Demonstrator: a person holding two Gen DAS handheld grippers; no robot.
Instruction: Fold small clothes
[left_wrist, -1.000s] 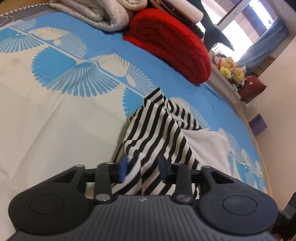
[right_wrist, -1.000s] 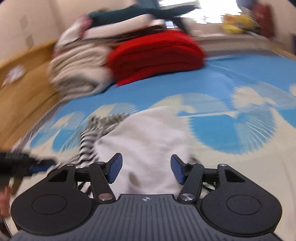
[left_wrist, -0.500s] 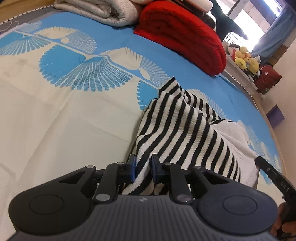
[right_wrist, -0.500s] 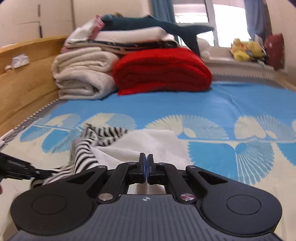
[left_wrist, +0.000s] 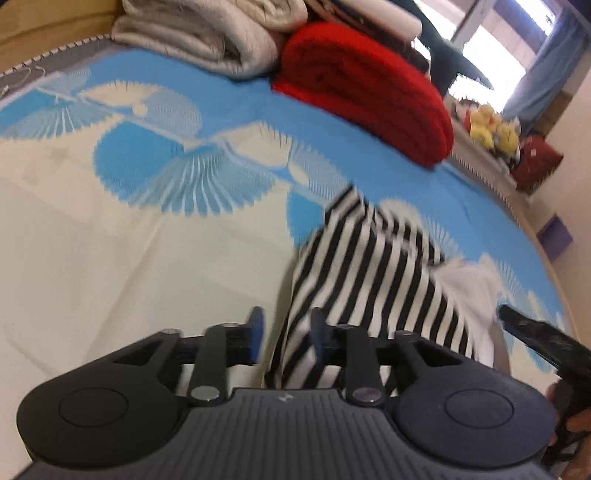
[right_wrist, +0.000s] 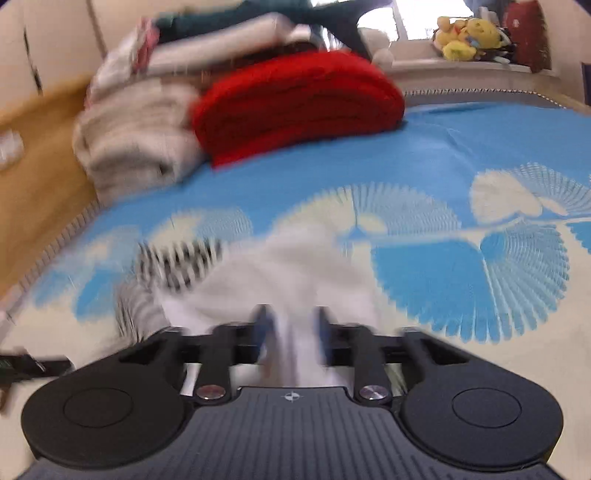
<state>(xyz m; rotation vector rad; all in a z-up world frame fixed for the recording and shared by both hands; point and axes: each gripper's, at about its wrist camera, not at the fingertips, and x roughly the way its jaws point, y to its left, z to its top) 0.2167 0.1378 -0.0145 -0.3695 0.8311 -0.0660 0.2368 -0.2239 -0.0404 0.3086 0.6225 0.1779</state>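
Observation:
A small garment lies on the bed, black-and-white striped (left_wrist: 373, 273) on one part and plain white (right_wrist: 291, 273) on the other. My left gripper (left_wrist: 286, 334) is open, its jaws apart with the striped edge lying between them. My right gripper (right_wrist: 291, 332) is open too, with the white cloth lying between its jaws. The right gripper's tip (left_wrist: 535, 339) shows at the right edge of the left wrist view. The striped part also shows blurred in the right wrist view (right_wrist: 177, 266).
The bed has a blue and cream fan-patterned cover (left_wrist: 129, 236). A folded red blanket (left_wrist: 369, 92) and folded grey-white quilts (left_wrist: 207, 37) are stacked at the far end. Yellow plush toys (left_wrist: 491, 125) sit on a sill. A wooden bed frame (right_wrist: 40, 177) runs along the left.
Both grippers were shut on the garment half a second ago and have opened. The views are blurred now from motion.

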